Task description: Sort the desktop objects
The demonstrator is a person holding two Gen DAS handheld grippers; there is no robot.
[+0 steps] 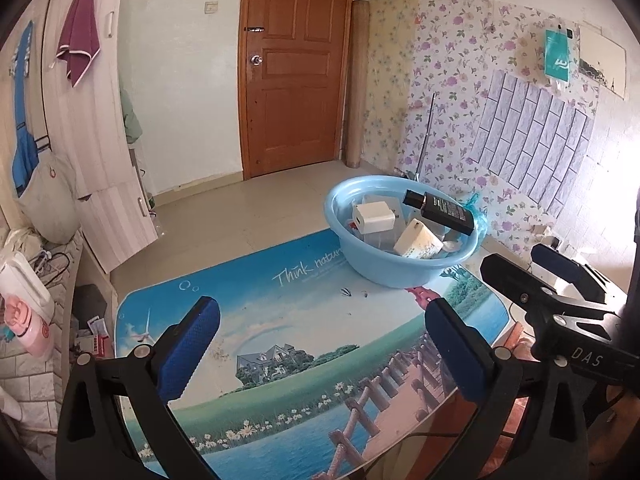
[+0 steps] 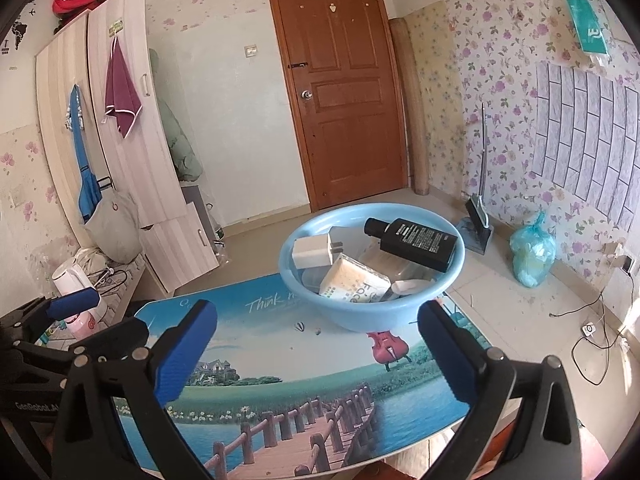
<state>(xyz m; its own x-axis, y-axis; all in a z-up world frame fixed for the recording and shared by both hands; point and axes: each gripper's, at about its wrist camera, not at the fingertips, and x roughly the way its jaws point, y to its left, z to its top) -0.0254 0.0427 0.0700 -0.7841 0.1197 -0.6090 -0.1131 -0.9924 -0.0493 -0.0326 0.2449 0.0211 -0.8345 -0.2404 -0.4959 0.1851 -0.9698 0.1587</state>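
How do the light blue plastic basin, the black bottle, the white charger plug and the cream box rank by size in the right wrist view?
1. Light blue plastic basin, by far the largest.
2. Black bottle.
3. Cream box, partly buried, so this is unsure.
4. White charger plug, close to the box.

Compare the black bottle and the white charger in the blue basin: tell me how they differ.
Colour: the black bottle is dark with small white print; the white charger is plain white.
Shape: the bottle is long and flat with a round cap; the charger is a stubby block with metal prongs.
Pose: the bottle leans on the right rim of the blue basin; the charger sits at the left, inside the wall.
Both lie in the basin, untouched by either claw.
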